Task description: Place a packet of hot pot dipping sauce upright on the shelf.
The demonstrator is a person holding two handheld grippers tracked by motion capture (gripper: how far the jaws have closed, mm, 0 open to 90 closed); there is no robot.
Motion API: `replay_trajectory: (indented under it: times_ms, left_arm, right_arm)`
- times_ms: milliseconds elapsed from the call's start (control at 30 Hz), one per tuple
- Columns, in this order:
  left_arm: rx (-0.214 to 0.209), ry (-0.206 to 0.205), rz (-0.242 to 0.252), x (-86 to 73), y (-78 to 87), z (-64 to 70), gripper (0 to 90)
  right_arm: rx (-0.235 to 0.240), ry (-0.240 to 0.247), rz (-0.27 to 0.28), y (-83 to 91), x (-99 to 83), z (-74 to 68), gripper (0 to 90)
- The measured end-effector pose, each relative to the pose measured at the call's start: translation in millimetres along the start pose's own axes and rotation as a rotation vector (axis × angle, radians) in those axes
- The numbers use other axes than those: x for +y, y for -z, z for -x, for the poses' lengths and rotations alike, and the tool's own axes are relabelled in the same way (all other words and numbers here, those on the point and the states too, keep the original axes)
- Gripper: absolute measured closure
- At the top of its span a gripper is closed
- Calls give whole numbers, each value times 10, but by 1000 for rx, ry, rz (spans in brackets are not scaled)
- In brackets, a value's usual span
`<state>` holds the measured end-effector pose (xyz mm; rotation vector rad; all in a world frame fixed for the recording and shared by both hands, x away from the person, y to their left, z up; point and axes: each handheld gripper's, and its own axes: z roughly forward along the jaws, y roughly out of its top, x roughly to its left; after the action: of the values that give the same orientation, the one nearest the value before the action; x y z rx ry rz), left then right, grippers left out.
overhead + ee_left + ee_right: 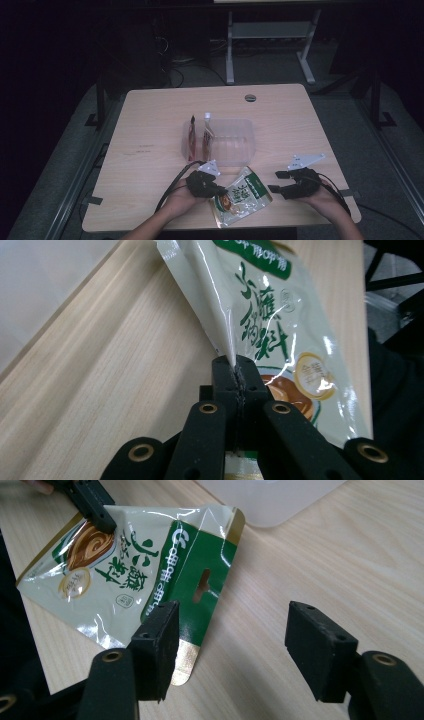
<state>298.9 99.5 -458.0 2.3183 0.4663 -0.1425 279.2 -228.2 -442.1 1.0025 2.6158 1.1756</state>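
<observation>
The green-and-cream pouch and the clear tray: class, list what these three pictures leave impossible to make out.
1. Pouch: its edge in the left hand-held gripper is hidden by the shut jaws, left gripper view.
2. Pouch top: cut off by the upper frame edge, left gripper view.
3. Two packets upright in the clear tray: print too small and dim, high view.
4. Tray: cut off by the top edge, right gripper view, beyond the open right hand-held gripper.

The surface (150, 125) is pale wood with rounded corners and a round grey cable port (250, 97) near its far edge. A clear tray (235, 145) sits at its middle. Nearer the person than the tray, just off its near edge, a green-and-cream pouch (240, 197) lies on the wood, one edge lifted. Left of the tray the wood bears faint dark marks (137, 149).
</observation>
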Motion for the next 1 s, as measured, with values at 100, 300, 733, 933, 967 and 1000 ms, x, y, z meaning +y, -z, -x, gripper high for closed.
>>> replay_trajectory:
  times_ms: [100,300,733,933,967,1000]
  left_arm:
    - [-21,-7,25,15,47,5,900]
    - [-43,-30,81,40,199,30,900]
    - [-37,-87,129,-47,583,31,900]
    - [-36,-87,164,-66,683,33,900]
    - [-33,-92,165,-68,698,35,900]
    - [-33,-92,165,-68,698,35,900]
  right_arm:
    - [21,-8,21,26,-5,18,364]
    - [63,-22,83,98,23,6,341]
    - [201,-53,127,90,323,-114,293]
    - [257,-30,122,-27,489,-183,285]
    - [266,-27,121,-51,513,-191,285]
    - [266,-27,121,-51,513,-191,285]
